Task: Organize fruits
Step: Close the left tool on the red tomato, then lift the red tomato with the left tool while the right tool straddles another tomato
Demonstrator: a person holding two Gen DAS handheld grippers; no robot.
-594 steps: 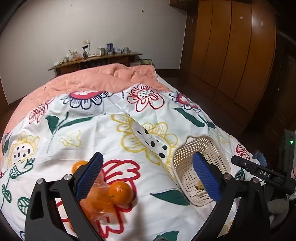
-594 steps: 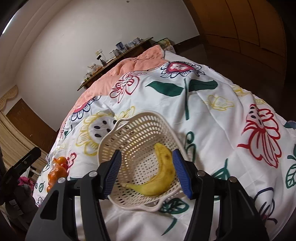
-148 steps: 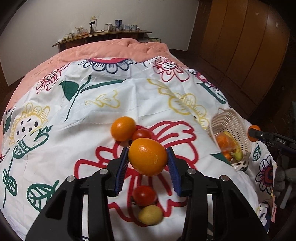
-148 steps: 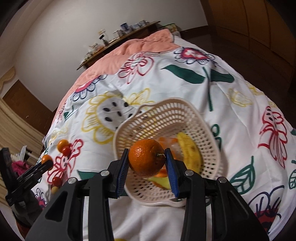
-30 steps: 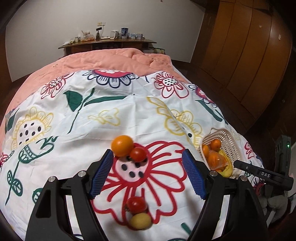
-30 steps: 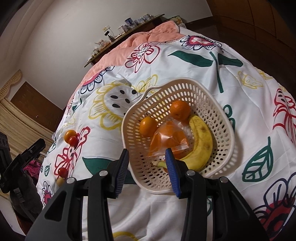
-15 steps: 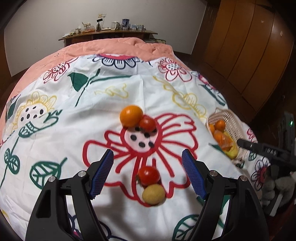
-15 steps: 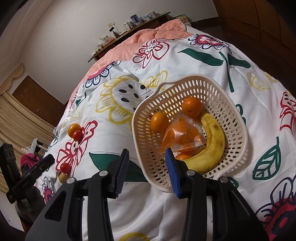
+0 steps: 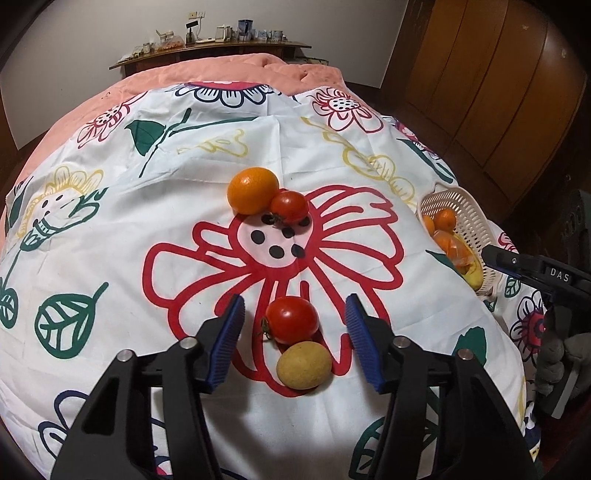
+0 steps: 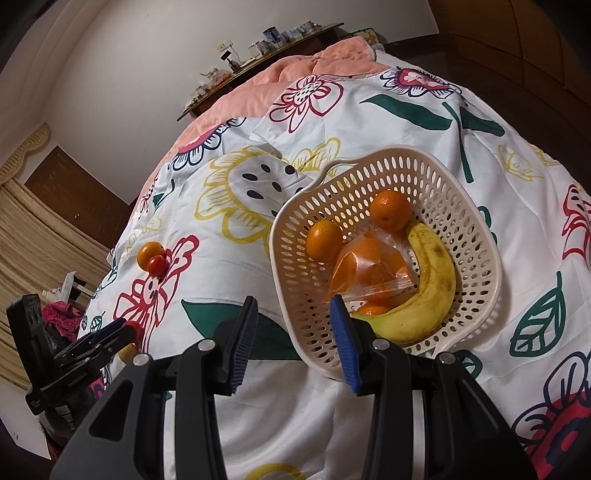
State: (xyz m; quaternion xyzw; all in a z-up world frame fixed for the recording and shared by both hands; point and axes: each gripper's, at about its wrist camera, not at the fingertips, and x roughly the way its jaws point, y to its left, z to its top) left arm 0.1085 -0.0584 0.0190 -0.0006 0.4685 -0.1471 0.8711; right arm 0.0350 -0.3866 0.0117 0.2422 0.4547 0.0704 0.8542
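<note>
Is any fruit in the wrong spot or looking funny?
Four pieces still lie loose on the bedspread, outside the basket: an orange touching a tomato, and a second tomato touching a yellowish fruit. Nothing looks spilled or squashed.

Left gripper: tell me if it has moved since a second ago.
Yes. The left gripper has come forward and down: the near tomato, earlier below its fingers, now sits between them, and the red flower print looks larger.

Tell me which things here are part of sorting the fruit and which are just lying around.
Job: basket, banana, bagged oranges, loose orange, near tomato, far tomato, yellow fruit, left gripper.
Lying about: shelf clutter, wardrobe.
</note>
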